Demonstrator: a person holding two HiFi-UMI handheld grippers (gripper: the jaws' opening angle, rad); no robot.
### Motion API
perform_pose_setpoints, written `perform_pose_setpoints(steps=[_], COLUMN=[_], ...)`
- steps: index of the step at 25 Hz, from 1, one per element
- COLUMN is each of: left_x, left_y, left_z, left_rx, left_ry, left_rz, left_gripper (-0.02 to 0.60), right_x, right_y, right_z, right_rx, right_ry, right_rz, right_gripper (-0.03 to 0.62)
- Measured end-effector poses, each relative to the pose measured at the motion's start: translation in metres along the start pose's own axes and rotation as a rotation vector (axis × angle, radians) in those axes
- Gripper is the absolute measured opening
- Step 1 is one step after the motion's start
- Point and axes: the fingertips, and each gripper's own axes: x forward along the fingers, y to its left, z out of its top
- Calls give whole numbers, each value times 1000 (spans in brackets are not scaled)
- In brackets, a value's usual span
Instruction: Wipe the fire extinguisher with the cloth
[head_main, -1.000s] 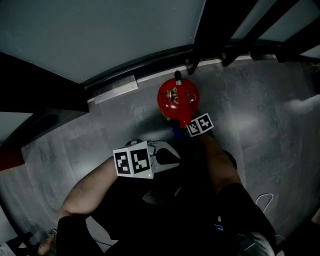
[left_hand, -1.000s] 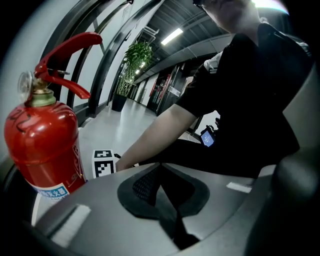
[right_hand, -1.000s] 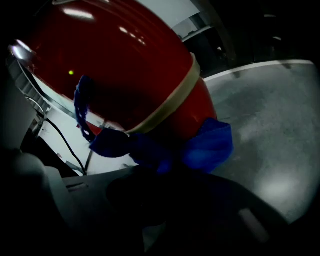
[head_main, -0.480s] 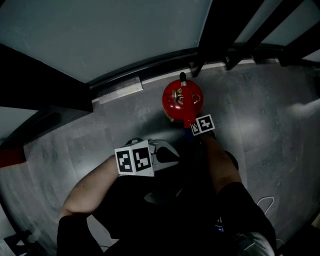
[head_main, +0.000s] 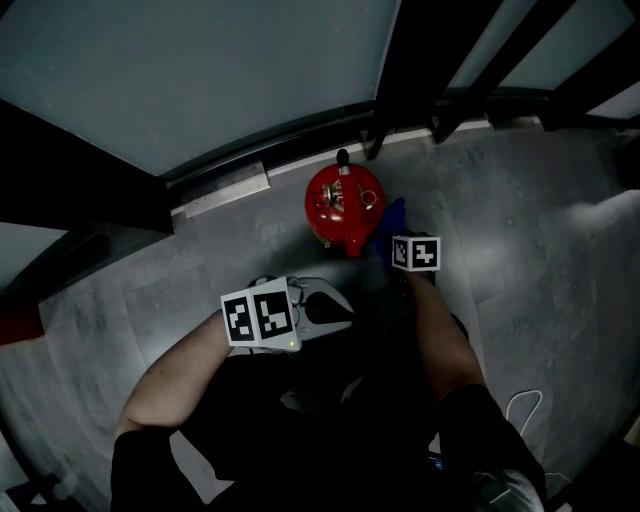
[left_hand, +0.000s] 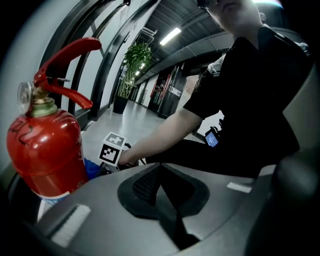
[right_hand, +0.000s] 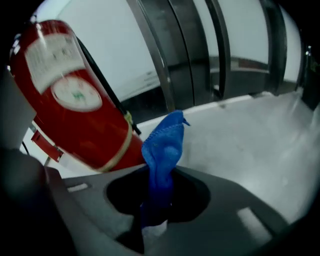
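Observation:
The red fire extinguisher (head_main: 343, 205) stands upright on the grey floor next to the glass wall. My right gripper (head_main: 388, 242) is just right of its body, shut on a blue cloth (head_main: 396, 217) that sticks up beside the tank. In the right gripper view the cloth (right_hand: 163, 150) rises out of the right gripper (right_hand: 156, 202), close to the extinguisher (right_hand: 75, 100) on the left; whether they touch is unclear. My left gripper (head_main: 338, 309) hangs below the extinguisher, apart from it. The left gripper (left_hand: 161, 175) is shut and holds nothing, with the extinguisher (left_hand: 45, 145) at far left.
A dark metal frame (head_main: 420, 60) and glass panels run behind the extinguisher, with a metal threshold strip (head_main: 225, 190) at the wall's foot. A white cable (head_main: 525, 402) lies on the floor at lower right. The person's dark clothing fills the bottom centre.
The right gripper has moved from below the extinguisher round to its right side, and the blue cloth now shows beside the tank. The left gripper has barely moved.

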Motion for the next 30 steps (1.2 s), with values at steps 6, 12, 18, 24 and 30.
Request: perform_pose_setpoints(steps=[6,12,18,24,30], left_x=[-3,-5,-59,-153,-267], left_y=[1,-8,-33,-83,-165], left_z=[23,40,138,269,371], left_rx=[39,25,-112,-193,-269], left_ry=[-57,-78,-258,-398,-435], left_rz=[-70,-196,-119,269,633], left_gripper=[8,8,8,8,8], right_x=[-86,-180,-315,-469,-618], right_y=[0,40,95,200,325], right_z=[94,119,130,136,174], right_rx=[-47,-49,8,-27,-113], right_ry=[-306,-518,-578,-494,-514], right_rz=[28,107,77,104,157], right_gripper=[84,84,83,83,83])
